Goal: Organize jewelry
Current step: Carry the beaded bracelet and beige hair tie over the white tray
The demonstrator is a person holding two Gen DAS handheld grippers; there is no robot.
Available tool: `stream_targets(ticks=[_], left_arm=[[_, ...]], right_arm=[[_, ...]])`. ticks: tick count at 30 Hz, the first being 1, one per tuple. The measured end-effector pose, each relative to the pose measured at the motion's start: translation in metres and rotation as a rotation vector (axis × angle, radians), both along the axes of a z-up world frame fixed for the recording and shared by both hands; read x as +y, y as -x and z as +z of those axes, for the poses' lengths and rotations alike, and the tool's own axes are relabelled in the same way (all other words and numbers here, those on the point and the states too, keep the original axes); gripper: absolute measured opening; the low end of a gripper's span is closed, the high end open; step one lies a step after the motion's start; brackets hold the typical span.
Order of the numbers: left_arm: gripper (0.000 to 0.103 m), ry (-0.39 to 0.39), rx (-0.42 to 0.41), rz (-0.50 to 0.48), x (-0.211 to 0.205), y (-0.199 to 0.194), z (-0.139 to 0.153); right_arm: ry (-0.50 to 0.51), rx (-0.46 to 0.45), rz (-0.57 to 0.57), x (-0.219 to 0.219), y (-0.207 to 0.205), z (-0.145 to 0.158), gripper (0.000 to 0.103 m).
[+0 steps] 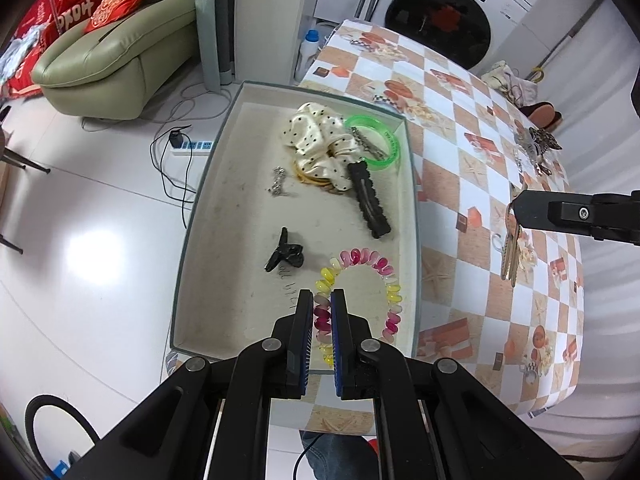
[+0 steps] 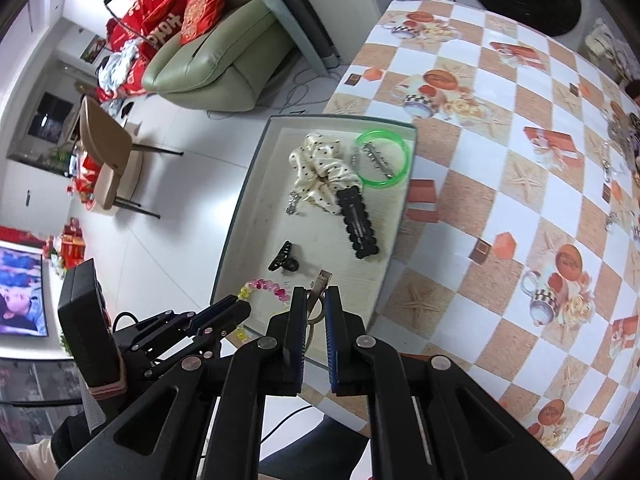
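Note:
A shallow grey box [image 1: 412,184] lies on the checked table and holds hair pieces. My left gripper [image 1: 322,300] is shut on a pink and yellow coil hair tie [image 1: 384,276] that lies in the box's near end. My right gripper [image 2: 316,294] is shut on a beige hair clip [image 2: 320,280]; in the left wrist view the clip [image 1: 510,252] hangs from it above the table, right of the box. The box also holds a polka-dot scrunchie [image 1: 320,140], a green bangle [image 1: 390,156], a long black clip [image 1: 368,200], a small black claw clip [image 1: 286,252] and a silver piece [image 1: 277,182].
More jewelry and a dark star-shaped clip [image 1: 542,142] lie at the table's far right edge. The box overhangs the table's left edge above a white floor with a power strip [image 1: 192,148]. A sofa [image 1: 116,52] and a washing machine [image 1: 444,20] stand beyond.

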State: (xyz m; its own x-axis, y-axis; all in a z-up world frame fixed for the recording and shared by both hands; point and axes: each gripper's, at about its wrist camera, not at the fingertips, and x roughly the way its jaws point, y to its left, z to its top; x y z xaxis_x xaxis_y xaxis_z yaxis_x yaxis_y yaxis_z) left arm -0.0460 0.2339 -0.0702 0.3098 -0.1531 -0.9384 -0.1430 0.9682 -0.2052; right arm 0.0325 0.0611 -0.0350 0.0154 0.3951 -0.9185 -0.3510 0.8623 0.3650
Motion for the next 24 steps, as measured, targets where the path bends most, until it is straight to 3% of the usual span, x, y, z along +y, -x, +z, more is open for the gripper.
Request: stream_targets(ticks=[24], left_arm=[[0.013, -0.036, 0.107, 0.033, 0.014, -0.009, -0.062]], right_arm=[[0.061, 0.098, 0.049, 0.022, -0.001, -0.072, 0.009]])
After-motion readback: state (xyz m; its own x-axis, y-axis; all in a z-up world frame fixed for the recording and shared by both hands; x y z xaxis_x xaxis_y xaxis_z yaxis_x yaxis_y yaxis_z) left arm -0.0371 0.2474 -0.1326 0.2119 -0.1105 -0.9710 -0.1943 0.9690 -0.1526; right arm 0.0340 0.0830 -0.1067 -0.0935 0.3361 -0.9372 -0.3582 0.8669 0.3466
